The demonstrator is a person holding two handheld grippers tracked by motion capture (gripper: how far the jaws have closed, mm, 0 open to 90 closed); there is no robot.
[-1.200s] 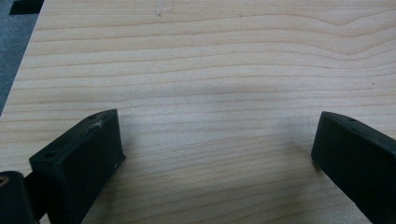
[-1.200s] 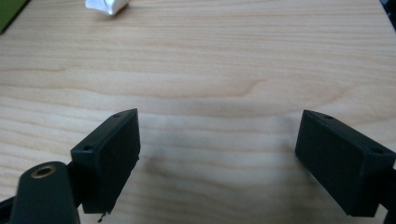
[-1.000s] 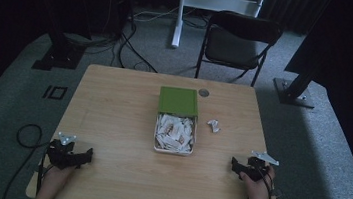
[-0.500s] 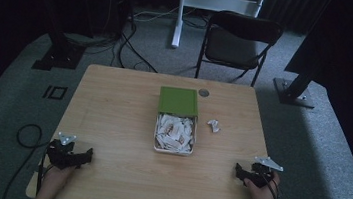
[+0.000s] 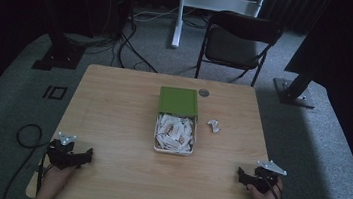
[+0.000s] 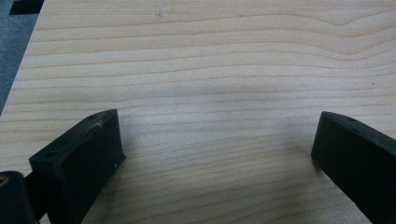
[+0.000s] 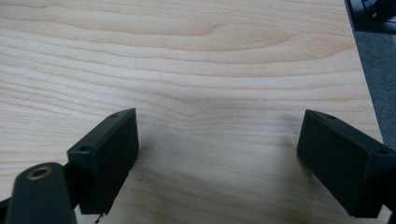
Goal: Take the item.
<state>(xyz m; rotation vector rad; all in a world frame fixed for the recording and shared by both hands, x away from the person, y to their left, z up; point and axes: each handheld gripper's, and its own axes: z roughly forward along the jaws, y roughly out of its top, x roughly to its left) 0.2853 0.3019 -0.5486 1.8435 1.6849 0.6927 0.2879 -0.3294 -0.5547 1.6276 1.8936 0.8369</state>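
Note:
An open tin with a green lid folded back sits in the middle of the wooden table; it is full of several small white packets. One loose white packet lies just right of the tin. My left gripper rests at the table's front left corner, jaws wide open over bare wood. My right gripper rests at the front right corner, also open with nothing between its jaws; bare wood lies under them.
A small dark round disc lies on the table behind the lid. A black folding chair stands beyond the far edge, with a white stand, cables and dark stand bases on the grey carpet around the table.
My right gripper has drawn back a little toward the front right corner of the table. The left gripper has stayed put.

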